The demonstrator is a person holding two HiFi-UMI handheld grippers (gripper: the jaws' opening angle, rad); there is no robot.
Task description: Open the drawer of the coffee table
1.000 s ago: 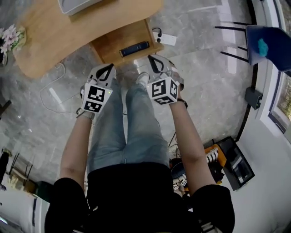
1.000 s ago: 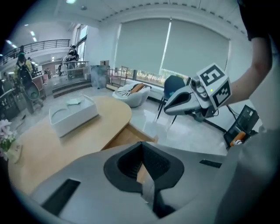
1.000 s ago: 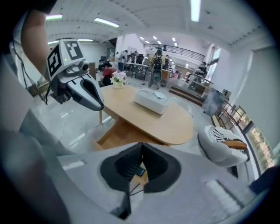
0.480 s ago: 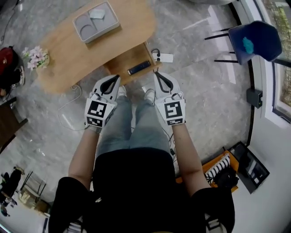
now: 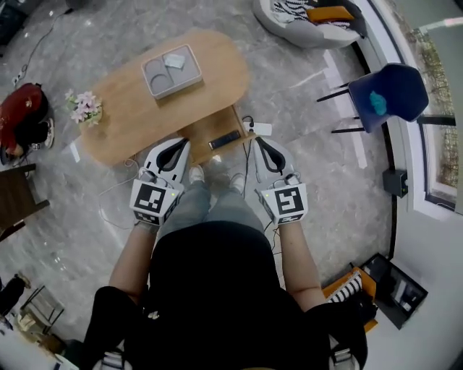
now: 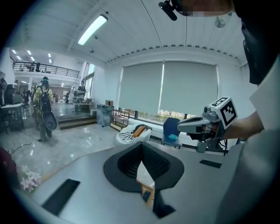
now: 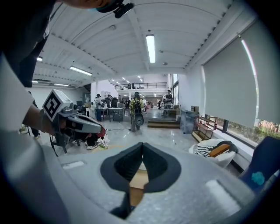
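Observation:
The oval wooden coffee table (image 5: 130,108) stands on the floor ahead of the person's feet. Its drawer (image 5: 210,130) is pulled out on the near side, with a black remote (image 5: 225,139) lying in it. My left gripper (image 5: 179,145) and right gripper (image 5: 259,143) hang side by side high above the drawer, both shut and empty. In the left gripper view the jaws (image 6: 141,146) meet, and a strip of the wooden drawer (image 6: 148,196) shows beneath them. The right gripper view shows its own closed jaws (image 7: 142,146), with the left gripper (image 7: 72,122) off to one side.
A grey tray (image 5: 171,71) and a small bunch of flowers (image 5: 85,107) sit on the tabletop. A white power strip (image 5: 260,128) lies by the drawer. A blue chair (image 5: 387,90) stands right, a beanbag (image 5: 311,18) at the back, a red bag (image 5: 25,115) left.
Both grippers have risen well away from the drawer, still shut. The head view has pulled up, and the whole table and more of the room now show.

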